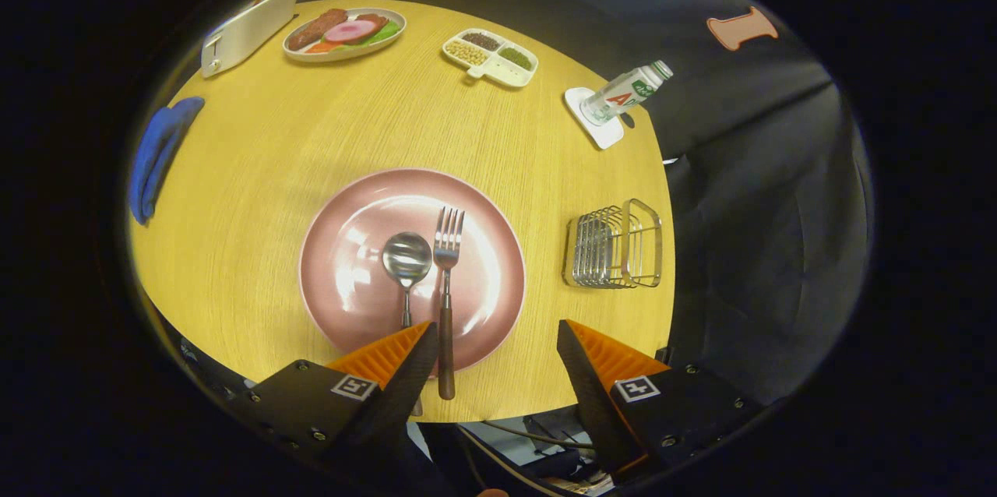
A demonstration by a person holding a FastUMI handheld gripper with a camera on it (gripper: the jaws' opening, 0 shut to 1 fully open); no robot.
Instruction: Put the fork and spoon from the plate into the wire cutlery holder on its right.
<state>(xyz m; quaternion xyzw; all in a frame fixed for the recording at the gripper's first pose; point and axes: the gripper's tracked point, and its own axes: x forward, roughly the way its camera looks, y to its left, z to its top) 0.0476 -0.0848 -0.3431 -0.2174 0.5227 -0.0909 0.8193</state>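
Note:
A pink plate (350, 248) lies on the round wooden table, just beyond my fingers. On it a metal spoon (406, 259) and a fork (447, 279) with a dark wooden handle lie side by side, handles pointing toward me. The spoon's handle runs under my left finger; the fork's handle sits just inside it. The wire cutlery holder (615, 246) stands to the right of the plate, near the table's edge. My gripper (496, 326) hangs above the plate's near rim, open, with nothing between its fingers.
At the far side of the table sit a white toaster (249, 29), a dish of food (344, 33), a divided white tray of beans (491, 57) and a bottle lying on a white coaster (627, 92). A blue cloth (160, 154) lies at the left edge.

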